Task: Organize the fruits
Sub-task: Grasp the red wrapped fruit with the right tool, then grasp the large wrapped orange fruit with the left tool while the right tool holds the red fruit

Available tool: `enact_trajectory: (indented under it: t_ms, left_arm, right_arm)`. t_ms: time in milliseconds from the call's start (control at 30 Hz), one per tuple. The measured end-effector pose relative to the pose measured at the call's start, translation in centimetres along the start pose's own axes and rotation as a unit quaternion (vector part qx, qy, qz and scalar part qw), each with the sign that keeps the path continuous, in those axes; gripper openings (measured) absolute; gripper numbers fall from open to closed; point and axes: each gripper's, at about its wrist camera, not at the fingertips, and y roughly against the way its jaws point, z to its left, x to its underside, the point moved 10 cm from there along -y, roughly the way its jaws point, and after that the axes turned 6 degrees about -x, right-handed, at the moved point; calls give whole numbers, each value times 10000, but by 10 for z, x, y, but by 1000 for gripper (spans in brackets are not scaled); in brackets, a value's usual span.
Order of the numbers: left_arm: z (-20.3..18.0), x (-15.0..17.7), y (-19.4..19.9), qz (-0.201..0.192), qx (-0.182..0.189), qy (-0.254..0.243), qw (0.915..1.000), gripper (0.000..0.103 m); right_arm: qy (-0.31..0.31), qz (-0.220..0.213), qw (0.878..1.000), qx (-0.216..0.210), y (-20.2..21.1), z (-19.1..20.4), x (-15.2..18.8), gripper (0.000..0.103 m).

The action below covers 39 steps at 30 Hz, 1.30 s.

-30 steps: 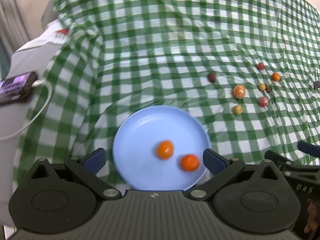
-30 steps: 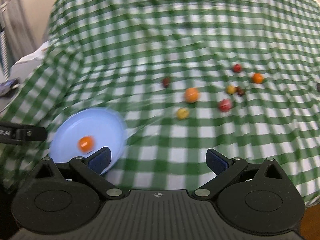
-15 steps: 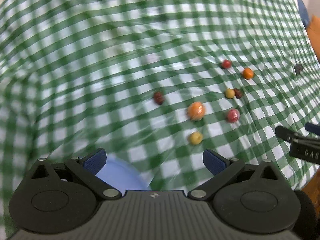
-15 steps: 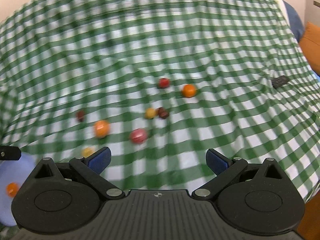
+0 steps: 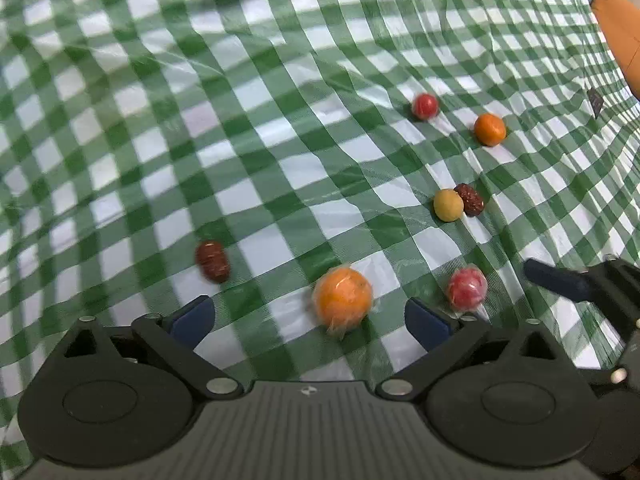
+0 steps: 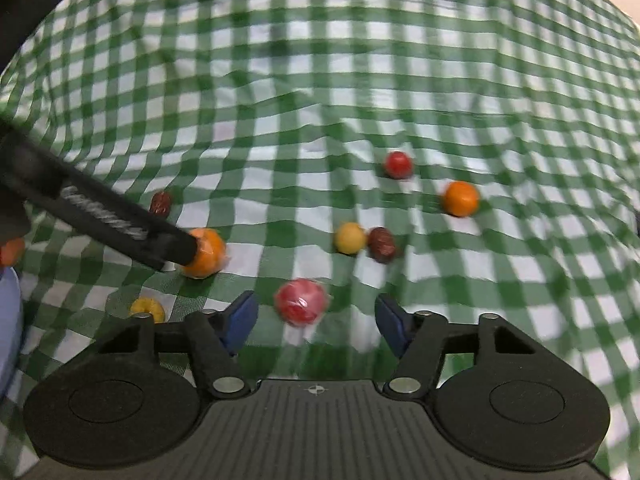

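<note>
Both grippers are held open and empty: the left gripper [image 5: 306, 316] brackets a wrapped orange fruit [image 5: 343, 301], the right gripper [image 6: 313, 316] a red fruit [image 6: 301, 301], apparently wrapped too. Each should be centred before closing, gently.

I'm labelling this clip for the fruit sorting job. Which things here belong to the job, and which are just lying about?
Belonging:
big orange fruit
wrapped red fruit
yellow fruit
two brown dates
small red fruit
small orange fruit
blue plate

Lying about:
checked cloth
orange cushion
</note>
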Motion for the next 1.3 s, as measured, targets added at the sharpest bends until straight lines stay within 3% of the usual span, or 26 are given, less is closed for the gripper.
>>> enact_trajectory:
  t_ms: [33,133,200,267,400,633,1033,1300]
  left_arm:
    - [-3,-1,-7,55,45,-9,10000,95]
    - [-11,-3,-24,199,121,-54,9997,75]
    - [-16,0,-34,403,228,-67,9989,48]
    - [-17,-2,-32,327,242,-18,9992,41]
    - [-13,-2,-14,203,272,62,9994,41]
    - [20,26,63,1,173,536,9984,41]
    - [109,147,200,-30,-633,1255,9901,41]
    - [147,222,252,43,-814,1798,9803,41]
  right_arm:
    - [26,50,10000,-41,-7,3,0,58]
    - [88,220,9997,-103,-27,5,4,46]
    - [120,170,9997,-108,-31,6,4,37]
    - [118,170,9997,-100,-29,6,4,33]
    - [-156,93,9998,89,-11,-2,3,33]
    - [-259,-246,9993,143,55,14,-6,33]
    - [77,-224,9933,-1134,170,154,9,33]
    - [560,-87,9832,-1737,216,238,29,33]
